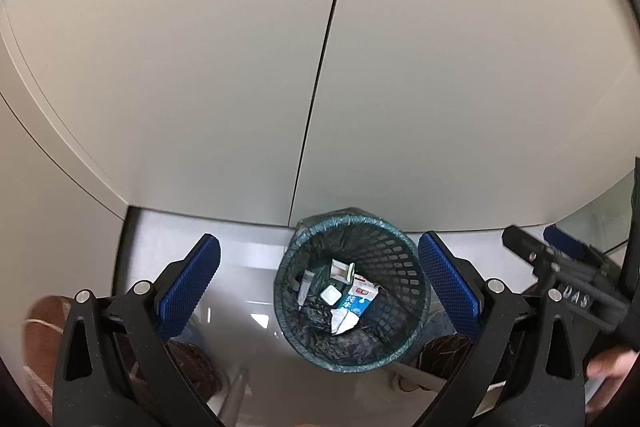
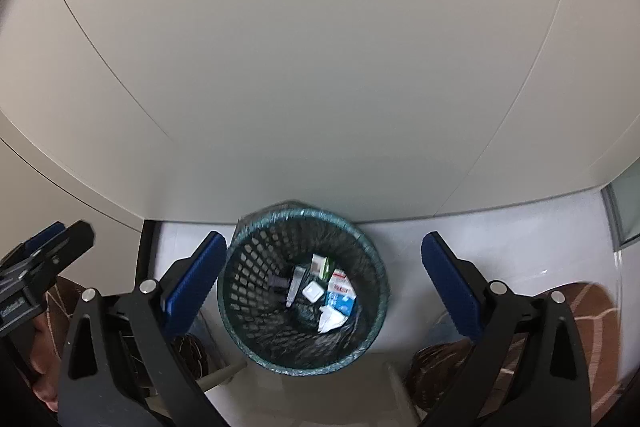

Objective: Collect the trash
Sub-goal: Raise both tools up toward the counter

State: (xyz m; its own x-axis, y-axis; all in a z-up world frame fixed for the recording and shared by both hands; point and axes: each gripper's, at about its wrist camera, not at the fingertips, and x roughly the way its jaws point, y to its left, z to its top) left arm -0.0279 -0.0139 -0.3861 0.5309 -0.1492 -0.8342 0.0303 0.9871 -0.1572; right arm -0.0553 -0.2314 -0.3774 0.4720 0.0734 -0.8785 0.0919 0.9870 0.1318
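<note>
A dark mesh waste basket [image 1: 394, 227] [image 2: 256, 227] lined with a thin plastic bag stands on the pale floor against a white cabinet. Inside lie a blue-and-white milk carton [image 1: 358, 297] [image 2: 340, 297], a crumpled white paper [image 1: 342, 321] [image 2: 330, 319], a small white square piece [image 1: 330, 294] [image 2: 313, 291], a grey tube [image 1: 305, 285] [image 2: 295, 283] and a green-white box [image 1: 342, 269] [image 2: 322, 265]. My left gripper [image 1: 320, 275] hangs above the basket, open, nothing between its blue pads. My right gripper [image 2: 322, 267] is also open and empty over the basket.
White cabinet doors [image 1: 320, 67] [image 2: 320, 67] fill the background, with a seam between them. The right gripper's body [image 1: 568, 275] shows at the left view's right edge; the left gripper's body [image 2: 36, 275] shows at the right view's left edge. Brown patterned slippers [image 2: 444, 367] stand near the basket.
</note>
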